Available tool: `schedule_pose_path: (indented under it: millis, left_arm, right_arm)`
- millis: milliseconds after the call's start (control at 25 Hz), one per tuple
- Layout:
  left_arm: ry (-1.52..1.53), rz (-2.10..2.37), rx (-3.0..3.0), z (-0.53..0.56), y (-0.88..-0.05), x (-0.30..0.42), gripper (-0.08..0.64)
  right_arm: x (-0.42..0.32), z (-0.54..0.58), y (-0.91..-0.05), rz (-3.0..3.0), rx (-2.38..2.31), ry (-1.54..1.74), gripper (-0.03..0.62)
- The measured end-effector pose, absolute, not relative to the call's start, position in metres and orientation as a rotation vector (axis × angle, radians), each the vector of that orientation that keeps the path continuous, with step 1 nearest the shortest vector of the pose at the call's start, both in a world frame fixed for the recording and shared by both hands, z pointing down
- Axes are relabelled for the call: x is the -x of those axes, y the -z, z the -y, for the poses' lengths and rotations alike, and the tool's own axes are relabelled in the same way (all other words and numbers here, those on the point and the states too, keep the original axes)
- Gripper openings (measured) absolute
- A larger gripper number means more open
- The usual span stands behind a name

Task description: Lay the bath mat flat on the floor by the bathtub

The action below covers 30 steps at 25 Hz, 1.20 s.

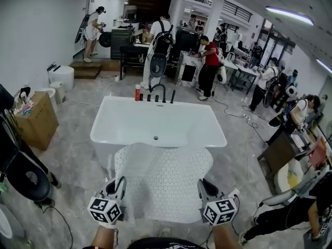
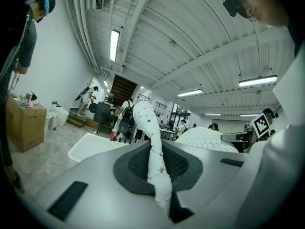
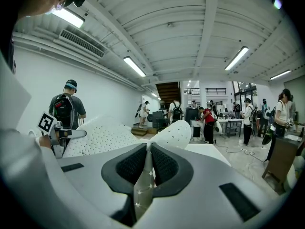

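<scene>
left gripper (image 1: pixel 116 184) and right gripper (image 1: pixel 205 187), jaws of each pinched shut on a near corner of the white perforated bath mat (image 1: pixel 163 178), hold it spread above the floor (image 1: pixel 72 157), far edge toward the bathtub (image 1: pixel 99 133), presumably so it lowers flat.

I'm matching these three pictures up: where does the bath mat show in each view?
Head view: bath mat lower centre, just this side of the bathtub.
Left gripper view: bath mat a pinched strip at centre, its dotted sheet to the right.
Right gripper view: bath mat left of centre, an edge pinched between the jaws.
Shared landmark: the white bathtub, behind the mat in all three.
</scene>
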<state>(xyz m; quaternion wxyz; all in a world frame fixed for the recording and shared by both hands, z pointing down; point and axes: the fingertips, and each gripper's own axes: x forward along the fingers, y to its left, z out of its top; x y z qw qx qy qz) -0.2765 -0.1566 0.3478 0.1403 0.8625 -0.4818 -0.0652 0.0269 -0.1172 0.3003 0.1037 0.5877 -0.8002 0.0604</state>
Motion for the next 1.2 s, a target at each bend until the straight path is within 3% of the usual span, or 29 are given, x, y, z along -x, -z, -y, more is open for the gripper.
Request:
schedule_pose_path:
  millis: [600, 1200]
  left_arm:
    - [0.153, 1.471, -2.453, 0.154, -0.338, 0.264, 0.029]
    - [0.160, 1.535, -2.432, 0.163, -0.313, 0.217, 0.029]
  right_arm:
    - [-0.041, 0.134, -0.300, 2.447, -1.682, -0.213, 0.052]
    - [-0.103, 0.152, -0.298, 2.508, -1.690, -0.257, 0.052]
